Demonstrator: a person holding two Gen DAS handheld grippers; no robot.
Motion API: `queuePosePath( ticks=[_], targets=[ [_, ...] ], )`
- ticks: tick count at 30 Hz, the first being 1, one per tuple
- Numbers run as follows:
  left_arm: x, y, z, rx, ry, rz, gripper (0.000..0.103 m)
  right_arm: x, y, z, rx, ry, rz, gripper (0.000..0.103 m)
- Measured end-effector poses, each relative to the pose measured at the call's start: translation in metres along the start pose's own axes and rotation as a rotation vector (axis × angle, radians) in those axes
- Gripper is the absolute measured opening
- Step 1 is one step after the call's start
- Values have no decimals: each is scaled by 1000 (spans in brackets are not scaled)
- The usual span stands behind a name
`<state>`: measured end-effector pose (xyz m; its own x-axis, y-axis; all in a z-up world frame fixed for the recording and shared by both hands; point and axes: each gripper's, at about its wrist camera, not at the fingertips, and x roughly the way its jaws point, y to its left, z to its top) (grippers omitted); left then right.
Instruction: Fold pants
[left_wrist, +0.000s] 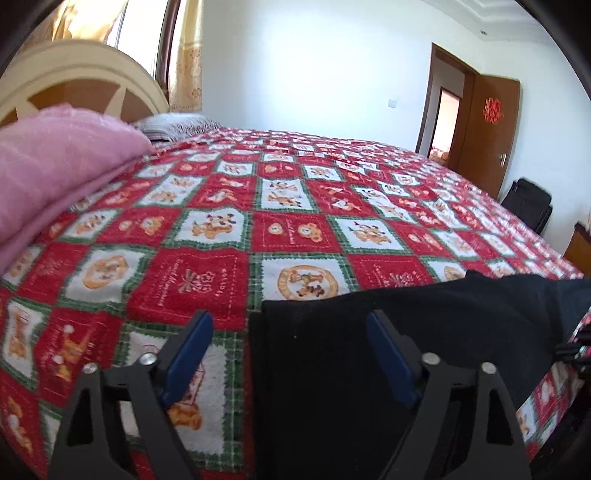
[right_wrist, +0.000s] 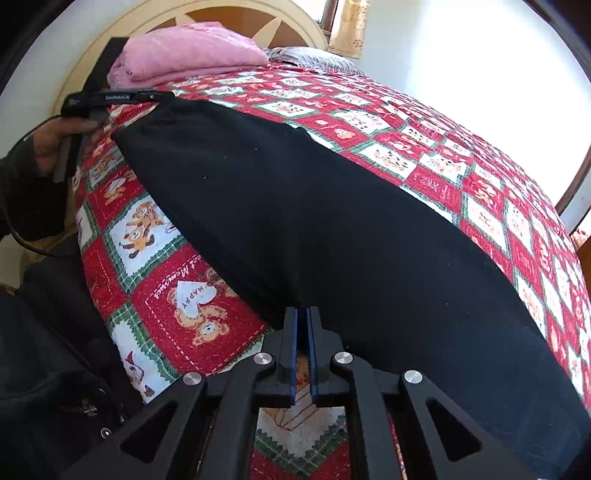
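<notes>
The pants (right_wrist: 332, 229) lie flat along the near edge of the bed (left_wrist: 207, 273). The right gripper (right_wrist: 303, 314) pinches their near hem, likely to lift it for a fold. The left gripper (left_wrist: 288, 332) is spread wide over their end. Beyond them the bed gives room, until the pink blanket (left_wrist: 55, 166) at the headboard corner.

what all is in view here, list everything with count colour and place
pants: 1, black, flat along the near edge of the bed
bedspread: 1, red, white and green checks with cartoon bears, covers the bed
blanket: 1, pink, folded at the headboard end
pillow: 1, grey striped, beside the blanket
headboard: 1, cream and brown
door: 1, brown, open, far wall
bag: 1, black, on the floor by the door
left gripper: black with blue pads, open over the pants' end
right gripper: shut on the pants' edge
</notes>
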<state>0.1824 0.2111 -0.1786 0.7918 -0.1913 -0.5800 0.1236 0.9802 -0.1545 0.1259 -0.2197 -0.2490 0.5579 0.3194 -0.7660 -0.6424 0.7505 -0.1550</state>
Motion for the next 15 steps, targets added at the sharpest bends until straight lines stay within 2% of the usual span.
queuePosePath(
  ticks=[4,5,7,10,12,14,15],
  targets=[
    [14,12,-2,-98,36,-62,60,1,-3,-3,47,-28,4,6],
    [17,13,-2,-112,49,-71,51,1,-3,-3,52,-33,3,6],
    [18,14,-6,-141,60,-90,49,1,-2,-4,51,-44,-2,6],
    [12,18,-8,-171,56,-113,37,0,-3,-8,65,-68,1,6],
    [6,20,-8,-183,36,-113,30,-1,-5,-10,88,-84,10,7],
    [-1,20,-5,-173,-5,-106,17,-2,-8,-11,108,-96,16,7],
    [-5,19,-2,-166,-30,-92,17,-2,-7,-11,109,-100,16,7]
  ],
)
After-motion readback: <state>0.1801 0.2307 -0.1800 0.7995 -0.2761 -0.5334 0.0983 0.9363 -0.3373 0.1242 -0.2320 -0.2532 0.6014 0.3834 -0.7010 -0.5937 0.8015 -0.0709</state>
